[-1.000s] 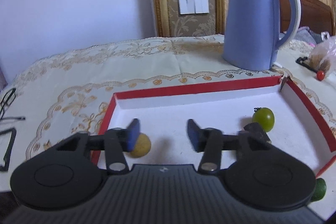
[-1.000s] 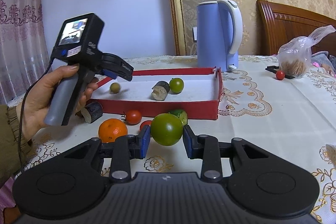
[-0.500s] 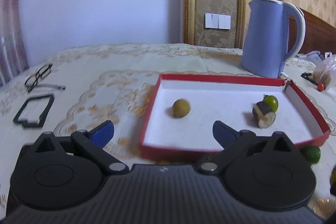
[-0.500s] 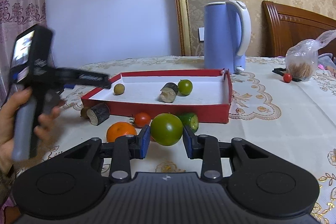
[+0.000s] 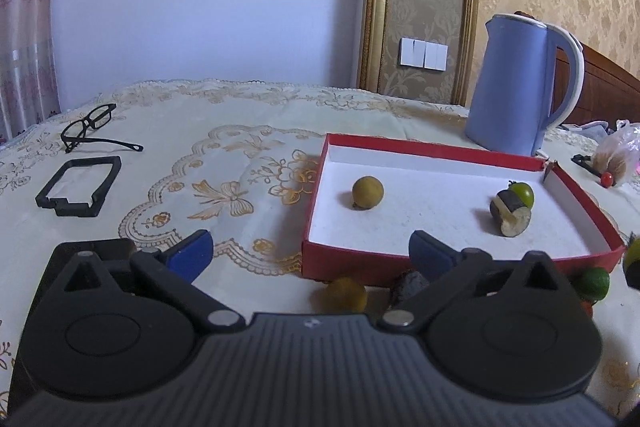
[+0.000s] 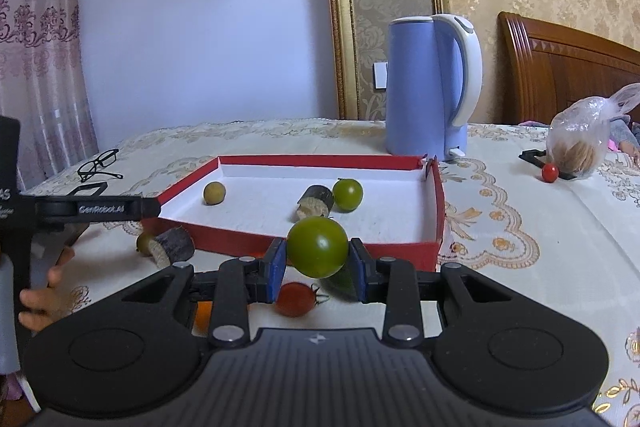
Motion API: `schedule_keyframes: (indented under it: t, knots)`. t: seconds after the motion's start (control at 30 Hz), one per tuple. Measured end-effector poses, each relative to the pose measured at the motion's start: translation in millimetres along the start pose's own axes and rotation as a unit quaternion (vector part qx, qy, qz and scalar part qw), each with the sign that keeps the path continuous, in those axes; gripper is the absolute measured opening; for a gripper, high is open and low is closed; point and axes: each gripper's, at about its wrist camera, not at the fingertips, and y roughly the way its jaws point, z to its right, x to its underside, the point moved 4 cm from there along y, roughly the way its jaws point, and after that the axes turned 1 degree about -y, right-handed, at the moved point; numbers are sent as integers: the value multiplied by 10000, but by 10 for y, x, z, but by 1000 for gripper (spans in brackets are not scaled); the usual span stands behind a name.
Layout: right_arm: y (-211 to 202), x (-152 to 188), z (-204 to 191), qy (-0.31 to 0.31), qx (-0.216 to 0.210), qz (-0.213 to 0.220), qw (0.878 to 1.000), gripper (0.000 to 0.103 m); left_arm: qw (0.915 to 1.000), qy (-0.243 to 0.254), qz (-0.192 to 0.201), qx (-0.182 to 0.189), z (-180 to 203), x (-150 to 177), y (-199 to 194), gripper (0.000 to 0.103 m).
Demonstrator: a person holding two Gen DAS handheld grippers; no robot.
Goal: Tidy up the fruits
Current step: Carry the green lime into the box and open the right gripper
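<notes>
A red-walled white tray (image 5: 436,149) (image 6: 437,195) holds a yellow-brown round fruit (image 5: 367,191) (image 6: 214,192), a small green tomato (image 5: 523,193) (image 6: 347,194) and a dark cut piece (image 5: 510,212) (image 6: 316,201). My left gripper (image 5: 310,255) is open and empty, low before the tray's near-left corner, over a yellowish fruit (image 5: 346,293) and a dark piece (image 5: 408,283). My right gripper (image 6: 317,263) is shut on a large green tomato (image 6: 317,247), held above the cloth before the tray's near wall. A red tomato (image 6: 295,299) lies under it.
A blue kettle (image 5: 520,83) (image 6: 430,87) stands behind the tray. Glasses (image 5: 94,127) and a black frame (image 5: 80,181) lie far left. A plastic bag (image 6: 580,143) and a small red tomato (image 6: 549,172) are at the right. A dark cut piece (image 6: 173,247) lies before the tray.
My left gripper has drawn back out of the tray to the near left, opening wide and leaving the yellow-brown fruit inside. My right gripper moved closer to the tray with the green tomato.
</notes>
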Motion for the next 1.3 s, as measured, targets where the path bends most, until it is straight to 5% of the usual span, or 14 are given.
schedule_keyframes:
  t: [0.37,0.83,0.93,1.0,1.3]
  knots:
    - [351,-372,154,114,51,1,9999,33,10000,46,24,46,51,58,-74,103]
    - [1302,-582,633,471,768,-680,9936,33,10000,1,-32,94,43,110,-81,103]
    - [1410,-578,628,386,825,-858,9921,46,10000,-9,-20,85,35,116,-78,103]
    - [1382,-582,599,344,845,-819,9925,62,10000,-22,-13,83,27,117,-73,103]
    - [613,-462,353,291,669,-129,9973,68,9982,-397,-287,337,-107,122,-31,103]
